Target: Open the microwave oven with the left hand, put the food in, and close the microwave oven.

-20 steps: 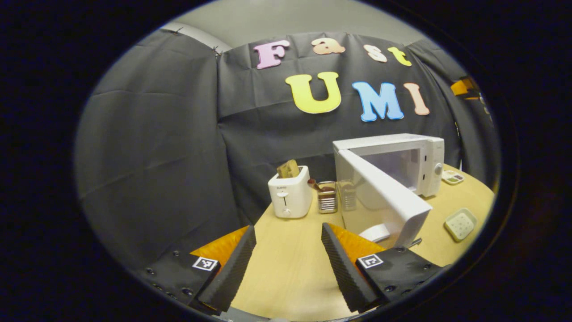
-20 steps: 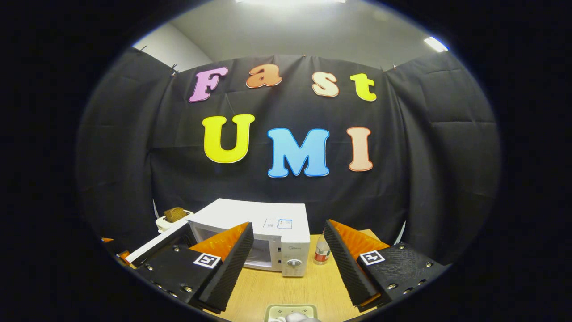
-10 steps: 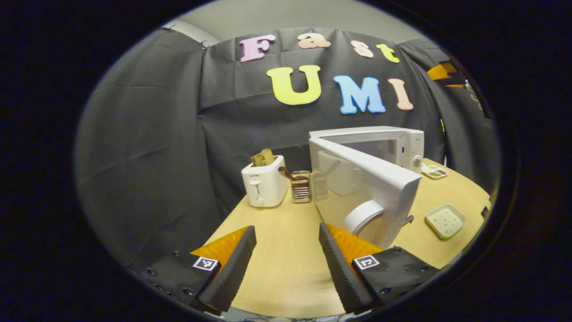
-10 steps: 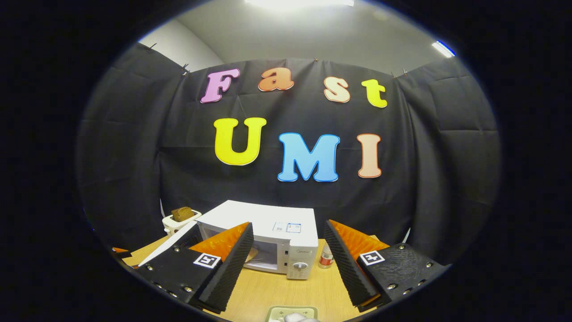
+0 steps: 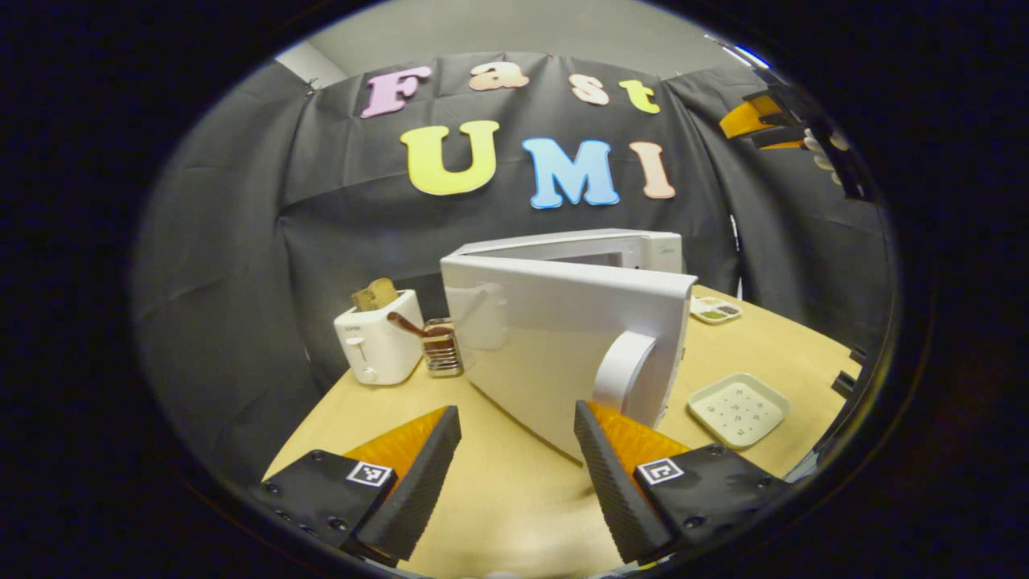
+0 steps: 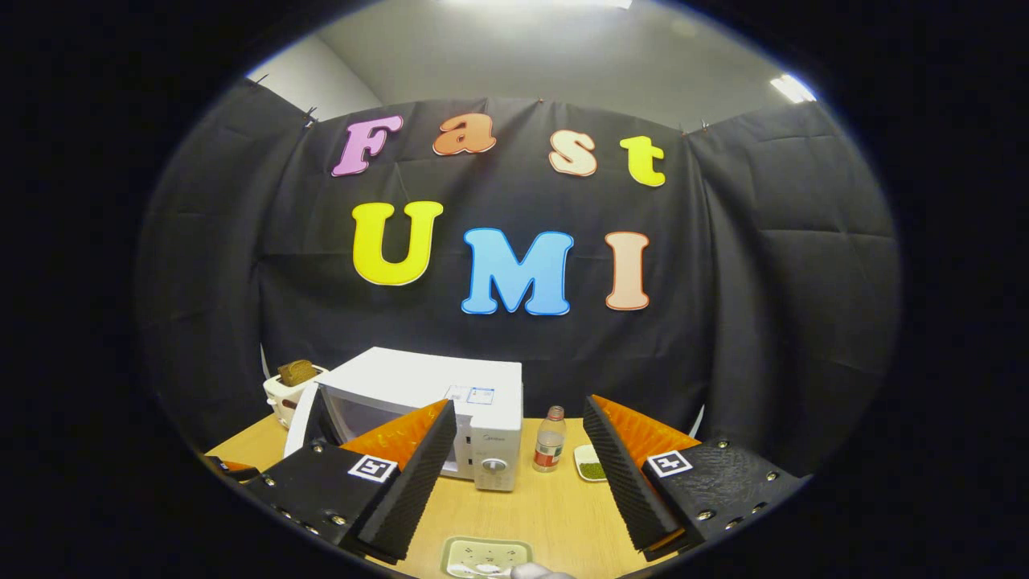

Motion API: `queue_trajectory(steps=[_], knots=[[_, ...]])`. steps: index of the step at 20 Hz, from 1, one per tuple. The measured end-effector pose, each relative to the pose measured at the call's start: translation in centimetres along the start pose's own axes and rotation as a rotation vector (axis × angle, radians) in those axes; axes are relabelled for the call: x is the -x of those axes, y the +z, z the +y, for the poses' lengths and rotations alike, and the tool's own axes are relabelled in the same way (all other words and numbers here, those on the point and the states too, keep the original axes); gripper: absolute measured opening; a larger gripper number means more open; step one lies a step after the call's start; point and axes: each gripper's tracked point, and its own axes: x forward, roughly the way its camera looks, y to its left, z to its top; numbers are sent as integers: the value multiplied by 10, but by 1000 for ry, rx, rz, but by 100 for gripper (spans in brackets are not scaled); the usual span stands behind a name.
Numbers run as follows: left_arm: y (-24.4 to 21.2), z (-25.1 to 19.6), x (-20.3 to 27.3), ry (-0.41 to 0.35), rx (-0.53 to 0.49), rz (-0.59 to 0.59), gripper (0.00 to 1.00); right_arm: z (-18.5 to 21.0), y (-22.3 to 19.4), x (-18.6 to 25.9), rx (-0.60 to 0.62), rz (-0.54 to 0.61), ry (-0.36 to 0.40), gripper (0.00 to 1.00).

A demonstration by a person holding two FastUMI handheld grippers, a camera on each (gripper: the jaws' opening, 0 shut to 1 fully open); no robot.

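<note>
both grippers, left [image 5: 510,470] and right [image 6: 514,474], spread empty; one microwave [image 5: 563,338], one toaster [image 5: 376,346].

Smooth plastic, matt wood
We see a glossy white plastic microwave [image 5: 563,322] on a matt wood-grain table [image 5: 514,498].

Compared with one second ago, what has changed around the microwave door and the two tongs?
The microwave door has swung toward closing; its outer face and handle now face the left tongs, which stay open and have moved round in front of it. The right tongs remain open and empty, high above the table. The toaster and white tray have not moved.
</note>
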Motion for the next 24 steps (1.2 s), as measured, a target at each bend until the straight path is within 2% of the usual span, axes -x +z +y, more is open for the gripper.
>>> queue_trajectory(steps=[6, 13, 20, 24], knots=[[16, -60, -31, -111, -18, -24, 95, -30, -10, 0, -35, 29, -44, 97], [44, -106, -102, -202, -26, -81, 95, -67, -14, 1, -44, 46, -120, 97], [69, -138, -166, -220, -39, -117, 95, -99, -19, 1, -40, 65, -188, 97], [77, -143, -201, -182, -65, -126, 100, -112, -22, -7, -60, 77, -215, 97]])
